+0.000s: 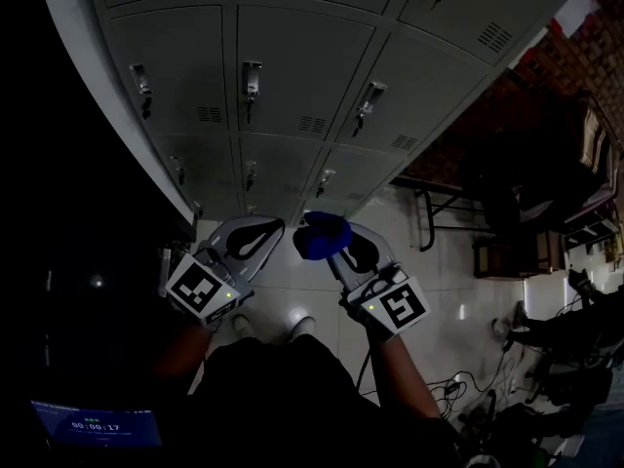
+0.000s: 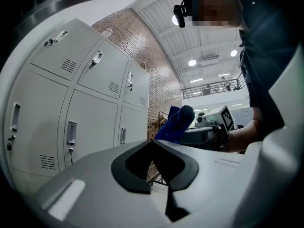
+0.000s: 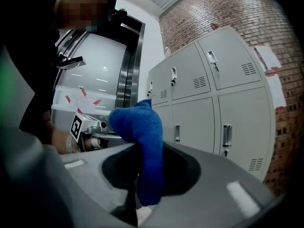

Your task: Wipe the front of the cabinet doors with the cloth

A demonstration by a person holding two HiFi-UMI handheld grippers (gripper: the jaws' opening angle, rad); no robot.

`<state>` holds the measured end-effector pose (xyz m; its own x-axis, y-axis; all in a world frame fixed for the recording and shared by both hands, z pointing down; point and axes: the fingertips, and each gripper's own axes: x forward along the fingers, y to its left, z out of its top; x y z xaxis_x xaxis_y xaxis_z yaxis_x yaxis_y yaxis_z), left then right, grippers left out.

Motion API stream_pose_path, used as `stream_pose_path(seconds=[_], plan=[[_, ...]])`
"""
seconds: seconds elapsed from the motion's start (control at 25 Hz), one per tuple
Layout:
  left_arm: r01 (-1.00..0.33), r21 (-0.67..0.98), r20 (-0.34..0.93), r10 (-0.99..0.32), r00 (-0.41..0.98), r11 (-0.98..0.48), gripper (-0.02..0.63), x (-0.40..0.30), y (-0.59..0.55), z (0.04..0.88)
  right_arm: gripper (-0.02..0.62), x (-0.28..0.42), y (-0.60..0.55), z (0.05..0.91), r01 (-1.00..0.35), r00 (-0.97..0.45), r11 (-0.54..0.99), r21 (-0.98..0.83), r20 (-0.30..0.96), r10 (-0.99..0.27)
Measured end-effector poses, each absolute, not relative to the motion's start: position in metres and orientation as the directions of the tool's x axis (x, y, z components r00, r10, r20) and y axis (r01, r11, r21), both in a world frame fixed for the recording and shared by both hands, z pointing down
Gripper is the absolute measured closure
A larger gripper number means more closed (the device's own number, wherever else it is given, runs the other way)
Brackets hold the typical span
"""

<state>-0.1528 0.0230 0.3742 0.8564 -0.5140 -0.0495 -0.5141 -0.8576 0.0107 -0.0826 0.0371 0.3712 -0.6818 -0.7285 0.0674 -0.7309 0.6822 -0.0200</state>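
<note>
Before the grey cabinet doors, gripping the blue cloth tight in the right gripper, with the left gripper closed and empty.

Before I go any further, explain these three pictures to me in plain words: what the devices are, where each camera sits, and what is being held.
There is no robot here: a person holds a two-jaw gripper in each hand. The head view comes from a camera on the person's head, looking steeply down at both tools, the floor and a bank of grey cabinet doors. The other two views come from cameras riding on each gripper, looking along its jaws. The left gripper has its jaws together with nothing between them. The right gripper is clamped on a blue cloth, held in the air short of the doors. The square markers are part of the grippers.
</note>
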Motion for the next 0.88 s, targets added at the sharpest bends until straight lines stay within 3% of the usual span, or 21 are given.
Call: stream_pose_path(seconds=[0.88], plan=[[-0.521, 0.023, -0.018, -0.522, 0.853, -0.853, 0.606, -0.124, 0.035, 0.377, 0.511, -0.066, 0.051, 0.373, -0.707, -0.707, 0.706, -0.044, 0.053, -0.705]])
